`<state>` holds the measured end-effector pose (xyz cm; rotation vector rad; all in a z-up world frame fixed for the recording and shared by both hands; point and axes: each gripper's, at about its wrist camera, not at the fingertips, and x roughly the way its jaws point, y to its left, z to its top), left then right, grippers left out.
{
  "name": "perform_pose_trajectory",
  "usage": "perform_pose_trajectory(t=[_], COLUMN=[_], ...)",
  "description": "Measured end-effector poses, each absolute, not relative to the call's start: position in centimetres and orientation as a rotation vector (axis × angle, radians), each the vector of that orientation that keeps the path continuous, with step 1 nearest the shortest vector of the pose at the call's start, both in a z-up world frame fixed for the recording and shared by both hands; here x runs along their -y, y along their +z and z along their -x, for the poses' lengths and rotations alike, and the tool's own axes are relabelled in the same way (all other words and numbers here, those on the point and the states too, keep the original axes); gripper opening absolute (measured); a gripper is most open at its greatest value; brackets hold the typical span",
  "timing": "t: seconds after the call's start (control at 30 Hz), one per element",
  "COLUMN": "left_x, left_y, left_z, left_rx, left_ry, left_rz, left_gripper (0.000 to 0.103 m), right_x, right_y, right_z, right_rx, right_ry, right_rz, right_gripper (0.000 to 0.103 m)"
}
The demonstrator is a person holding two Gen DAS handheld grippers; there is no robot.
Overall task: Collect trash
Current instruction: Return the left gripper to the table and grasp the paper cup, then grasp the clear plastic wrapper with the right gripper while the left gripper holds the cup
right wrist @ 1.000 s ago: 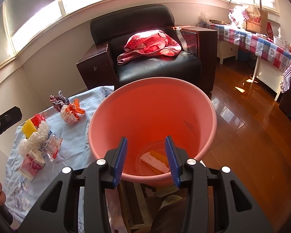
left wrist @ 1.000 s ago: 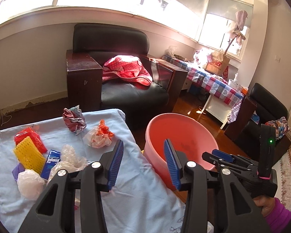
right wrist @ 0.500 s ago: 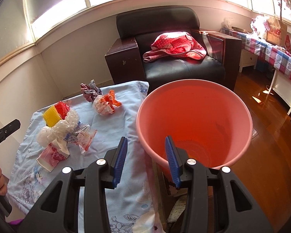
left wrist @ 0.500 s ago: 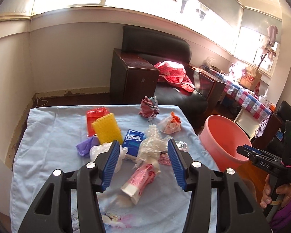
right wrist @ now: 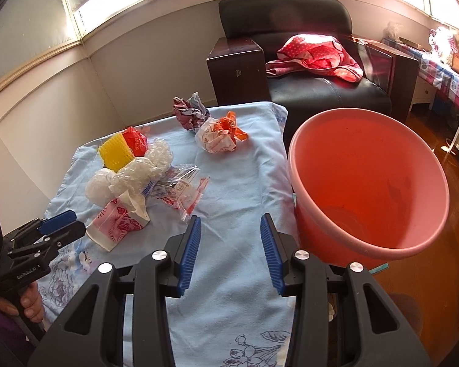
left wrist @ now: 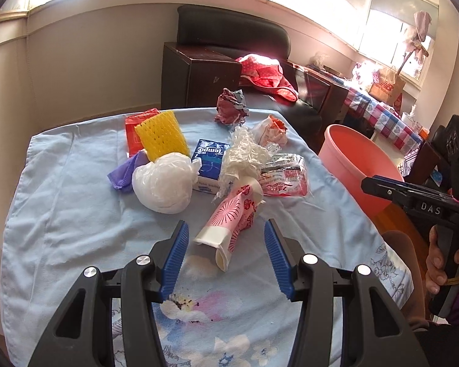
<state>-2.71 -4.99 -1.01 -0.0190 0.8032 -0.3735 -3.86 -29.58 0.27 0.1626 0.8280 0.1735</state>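
Note:
My left gripper (left wrist: 225, 225) is open, low over the blue cloth (left wrist: 61, 214). The rim end of a squashed pink paper cup (left wrist: 229, 220) lies between its blue pads, which do not touch it. Behind the cup lies a heap: a white plastic bag (left wrist: 162, 183), yellow foam net (left wrist: 162, 136), blue tissue pack (left wrist: 209, 159), clear crumpled film (left wrist: 244, 153) and a red-white wrapper (left wrist: 286, 176). My right gripper (right wrist: 230, 217) is open and empty over bare cloth, left of the pink basin (right wrist: 367, 183). From the right wrist, the cup (right wrist: 116, 223) lies just beyond the left gripper (right wrist: 61, 220).
Two crumpled paper balls (right wrist: 220, 134) lie at the cloth's far edge. A black armchair (right wrist: 321, 91) holding a red garment stands behind the table. The basin stands off the table's right edge above a wooden floor (right wrist: 443, 275). A checked-cloth table (left wrist: 382, 116) stands far right.
My left gripper swung from the basin to the trash heap, sank toward the cup and opened wider. My right gripper moved left, from over the basin to over the cloth.

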Motion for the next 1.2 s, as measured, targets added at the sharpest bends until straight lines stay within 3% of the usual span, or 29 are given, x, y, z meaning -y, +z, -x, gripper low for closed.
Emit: perform_pose_trajectory(t=[0.17, 0.23, 0.3, 1.0, 1.07, 1.2], left_x=[5.8, 5.7, 5.5, 2.6, 2.6, 2.8], left_y=[-2.2, -2.6, -3.0, -2.1, -2.1, -1.9], left_z=[2.3, 2.1, 1.8, 3.9, 3.9, 4.1], left_rx=[-0.828, -0.839, -0.839, -0.837, -0.837, -0.837], left_ry=[-0.376, -0.371, -0.361, -0.38, -0.381, -0.383], left_rz=[-0.029, -0.032, -0.03, 0.046, 0.043, 0.038], left_gripper=[0.043, 0.027, 0.021, 0.019, 0.019, 0.019], right_x=[28.0, 27.2, 26.4, 24.5, 24.4, 24.6], right_y=[0.8, 1.0, 1.1, -3.2, -3.4, -3.8], right_z=[3.5, 3.1, 2.5, -3.0, -3.0, -2.8], right_rx=[-0.831, -0.834, -0.837, -0.932, -0.94, -0.956], right_ry=[0.222, 0.252, 0.282, 0.356, 0.349, 0.343], right_rz=[-0.146, -0.144, -0.145, -0.197, -0.184, -0.178], right_gripper=[0.041, 0.041, 0.041, 0.041, 0.02, 0.005])
